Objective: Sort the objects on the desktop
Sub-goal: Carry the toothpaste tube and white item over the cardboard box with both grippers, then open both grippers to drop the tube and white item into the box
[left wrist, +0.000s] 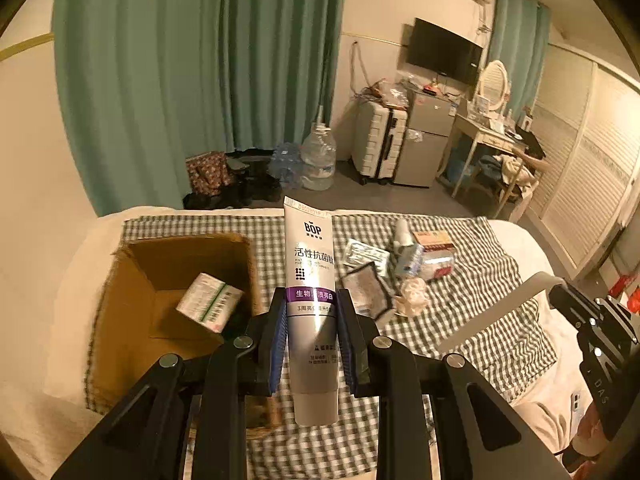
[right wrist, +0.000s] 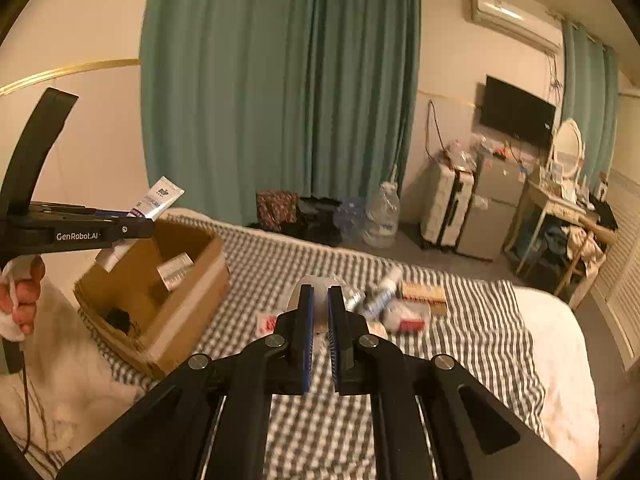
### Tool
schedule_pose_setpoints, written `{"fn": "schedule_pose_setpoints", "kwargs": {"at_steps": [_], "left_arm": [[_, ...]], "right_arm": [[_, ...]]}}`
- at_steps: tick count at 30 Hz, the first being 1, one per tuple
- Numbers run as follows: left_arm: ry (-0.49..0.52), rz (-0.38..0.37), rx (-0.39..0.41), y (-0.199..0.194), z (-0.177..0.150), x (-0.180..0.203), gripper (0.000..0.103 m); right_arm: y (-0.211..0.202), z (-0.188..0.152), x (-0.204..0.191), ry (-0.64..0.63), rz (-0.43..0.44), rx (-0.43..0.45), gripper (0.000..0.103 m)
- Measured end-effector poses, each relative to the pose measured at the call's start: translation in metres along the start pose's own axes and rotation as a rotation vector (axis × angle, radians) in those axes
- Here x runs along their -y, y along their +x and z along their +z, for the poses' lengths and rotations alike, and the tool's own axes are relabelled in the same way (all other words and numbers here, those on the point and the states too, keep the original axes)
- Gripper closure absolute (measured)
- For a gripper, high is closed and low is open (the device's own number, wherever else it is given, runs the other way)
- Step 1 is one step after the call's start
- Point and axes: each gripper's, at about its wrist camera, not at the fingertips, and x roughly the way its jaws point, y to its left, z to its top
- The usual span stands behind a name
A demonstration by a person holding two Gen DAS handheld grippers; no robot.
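My left gripper (left wrist: 312, 300) is shut on a grey and white toothpaste tube (left wrist: 311, 280), held upright above the checked cloth just right of an open cardboard box (left wrist: 132, 292). The box holds a green and white carton (left wrist: 210, 302). In the right wrist view the tube (right wrist: 158, 200) hangs over the box (right wrist: 188, 308). My right gripper (right wrist: 319, 300) has its jaws close together around a pale translucent thing (right wrist: 318, 312), low over the cloth; I cannot tell whether it grips it. A pile of small items (left wrist: 400, 268) lies on the cloth.
The checked cloth (right wrist: 472, 344) covers a bed. The pile includes a small bottle (right wrist: 382, 292), a flat box (right wrist: 424, 294) and packets (left wrist: 366, 256). Beyond the bed are a water jug (left wrist: 318, 160), a suitcase (left wrist: 378, 144), a fridge and a desk.
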Motion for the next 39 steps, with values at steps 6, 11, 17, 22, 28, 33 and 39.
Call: {"fn": "schedule_pose_setpoints", "kwargs": {"at_steps": [6, 11, 17, 22, 28, 33, 39], "left_arm": [[-0.023, 0.029, -0.003, -0.014, 0.007, -0.042, 0.08], [-0.052, 0.068, 0.006, -0.013, -0.004, -0.082, 0.08], [-0.053, 0.106, 0.014, -0.002, -0.025, -0.117, 0.08], [-0.096, 0.092, -0.008, 0.015, -0.04, -0.146, 0.08], [-0.133, 0.071, -0.044, 0.038, -0.055, -0.17, 0.08], [-0.121, 0.081, -0.081, 0.054, -0.063, -0.176, 0.08], [-0.165, 0.116, -0.092, 0.062, -0.068, -0.185, 0.017]], "right_arm": [[0.004, 0.034, -0.034, -0.033, 0.045, 0.028, 0.096], [0.016, 0.052, -0.073, -0.08, 0.088, 0.027, 0.096], [0.035, 0.063, -0.127, -0.145, 0.15, 0.011, 0.096], [0.069, 0.058, -0.174, -0.187, 0.198, -0.052, 0.096], [0.113, 0.04, -0.222, -0.227, 0.236, -0.14, 0.096], [0.139, 0.028, -0.239, -0.237, 0.24, -0.192, 0.096], [0.149, 0.034, -0.233, -0.183, 0.167, -0.159, 0.032]]}}
